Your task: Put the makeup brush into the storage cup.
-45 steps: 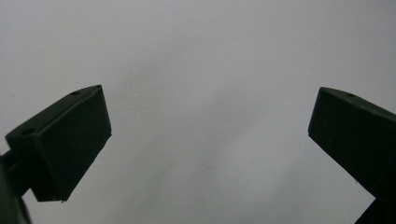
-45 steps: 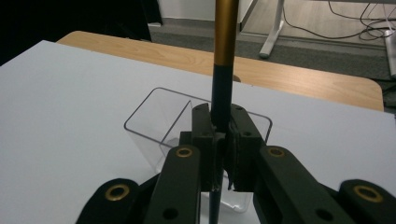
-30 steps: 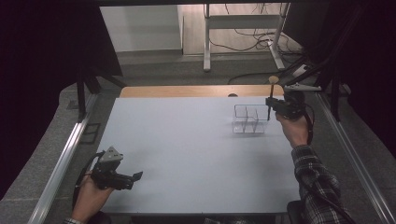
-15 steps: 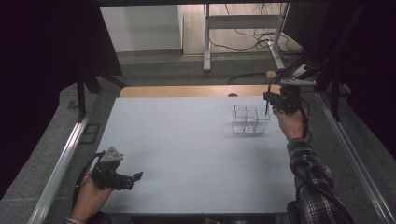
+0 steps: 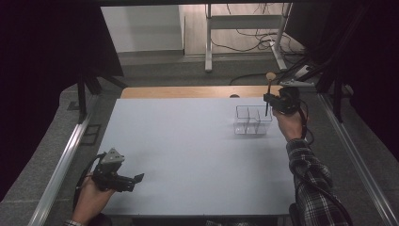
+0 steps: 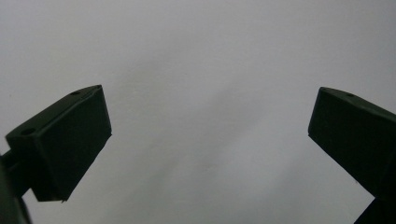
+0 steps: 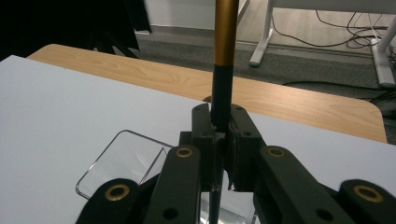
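pale tabletop [image 5: 188, 141] — right gripper [image 7: 219, 140] clamps an upright brush [image 7: 223, 70] above the clear organiser [image 5: 253, 120]. a tilt could catch its rim and tip it — left gripper [image 5: 134, 181], jaws apart, rests idle.

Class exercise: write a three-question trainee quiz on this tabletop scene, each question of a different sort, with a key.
1. True or false: the right gripper has its jaws shut on the brush.
2. The clear organizer lies: A) near the left gripper; B) under the right gripper; C) on the floor.
3. Fill in: the left gripper's jaws stand ____ with nothing between them.

Key: 1 true; 2 B; 3 open.
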`<state>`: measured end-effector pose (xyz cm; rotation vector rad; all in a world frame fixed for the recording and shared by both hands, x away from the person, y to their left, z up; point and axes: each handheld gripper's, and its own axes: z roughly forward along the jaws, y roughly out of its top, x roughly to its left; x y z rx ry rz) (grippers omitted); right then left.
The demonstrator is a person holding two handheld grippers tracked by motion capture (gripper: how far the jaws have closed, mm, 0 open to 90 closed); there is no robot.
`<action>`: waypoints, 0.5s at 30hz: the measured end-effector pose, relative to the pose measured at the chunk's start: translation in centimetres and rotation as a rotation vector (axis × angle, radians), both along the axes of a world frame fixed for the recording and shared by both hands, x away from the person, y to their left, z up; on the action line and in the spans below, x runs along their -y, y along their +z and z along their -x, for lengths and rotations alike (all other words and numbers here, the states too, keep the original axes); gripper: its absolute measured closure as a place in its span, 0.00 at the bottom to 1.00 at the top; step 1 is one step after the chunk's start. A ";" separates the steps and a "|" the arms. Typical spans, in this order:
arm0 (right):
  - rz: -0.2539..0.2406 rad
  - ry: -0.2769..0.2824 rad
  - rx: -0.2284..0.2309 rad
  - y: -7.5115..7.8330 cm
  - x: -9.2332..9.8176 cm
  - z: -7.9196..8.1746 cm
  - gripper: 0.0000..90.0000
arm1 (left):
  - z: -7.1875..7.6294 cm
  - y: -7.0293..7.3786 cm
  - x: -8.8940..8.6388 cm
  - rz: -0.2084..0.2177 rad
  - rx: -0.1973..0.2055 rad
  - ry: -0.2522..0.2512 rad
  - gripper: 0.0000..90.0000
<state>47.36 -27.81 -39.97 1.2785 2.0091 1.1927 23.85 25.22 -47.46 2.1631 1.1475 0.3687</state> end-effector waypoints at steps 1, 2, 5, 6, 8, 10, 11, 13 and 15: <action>-0.001 0.000 -0.003 -0.1 0.0 0.0 0.92 | 0.0 0.0 0.0 0.000 0.000 0.000 0.00; -0.002 0.001 -0.004 -0.3 -0.1 0.0 0.92 | 0.0 0.0 0.0 -0.001 -0.001 -0.001 0.00; -0.001 0.002 -0.008 -0.7 -0.2 0.1 0.92 | 0.0 0.0 0.1 -0.003 -0.004 -0.003 0.00; 0.000 0.002 -0.012 -0.8 -0.2 0.2 0.92 | 0.0 0.0 0.1 -0.003 -0.004 -0.004 0.00; 0.001 0.003 -0.013 -1.1 -0.2 0.2 0.92 | 0.0 0.0 0.1 -0.002 -0.004 -0.003 0.00; 0.001 0.001 -0.014 -1.4 -0.2 0.3 0.92 | 0.0 0.0 0.1 -0.002 -0.004 -0.003 0.00; 0.003 0.002 -0.015 -1.5 -0.2 0.3 0.92 | 0.0 0.0 0.1 -0.002 -0.005 -0.004 0.00; 0.002 0.002 -0.015 -1.7 -0.2 0.3 0.92 | 0.0 0.0 0.1 -0.004 -0.005 -0.006 0.00; 0.002 0.003 -0.018 -1.9 -0.2 0.3 0.92 | 0.0 -0.1 0.1 -0.005 -0.007 -0.007 0.00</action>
